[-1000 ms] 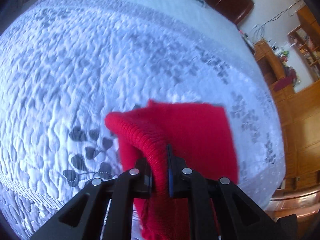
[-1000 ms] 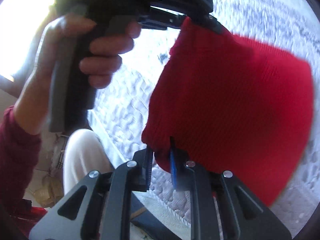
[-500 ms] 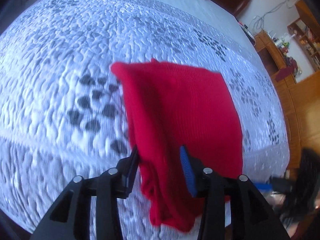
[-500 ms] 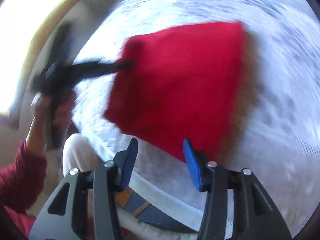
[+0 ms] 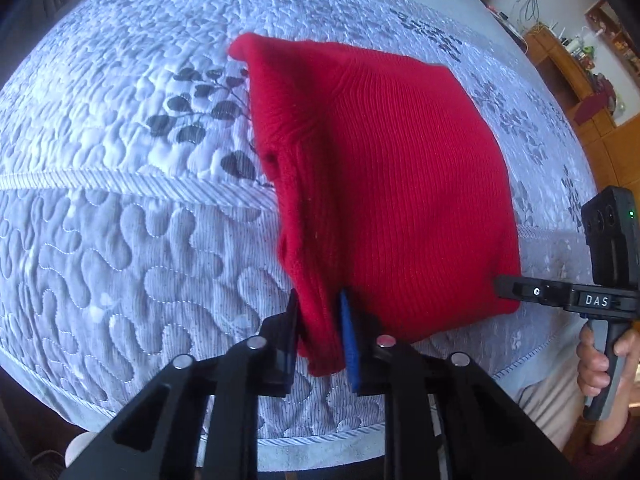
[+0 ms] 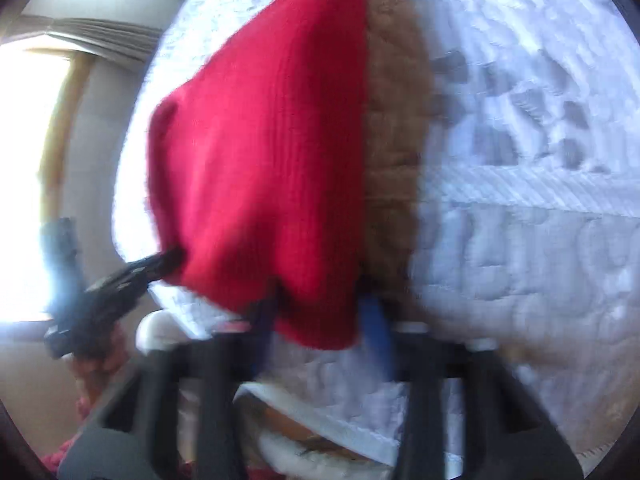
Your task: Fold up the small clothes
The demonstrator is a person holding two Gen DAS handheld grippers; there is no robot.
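Two grippers have just been closing on the red knit garment (image 5: 392, 184) lying on the quilted bed (image 5: 120, 240): the left gripper (image 5: 318, 334) pinches its 6 o'clock corner, the right gripper (image 6: 320, 320) its other near corner. Soft, ribbed and light, it should drape limply, so corners look like the best holds.

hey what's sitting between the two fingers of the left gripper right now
A near corner of the red knit garment sits between the left gripper fingers, pinched; the left wrist view shows it.
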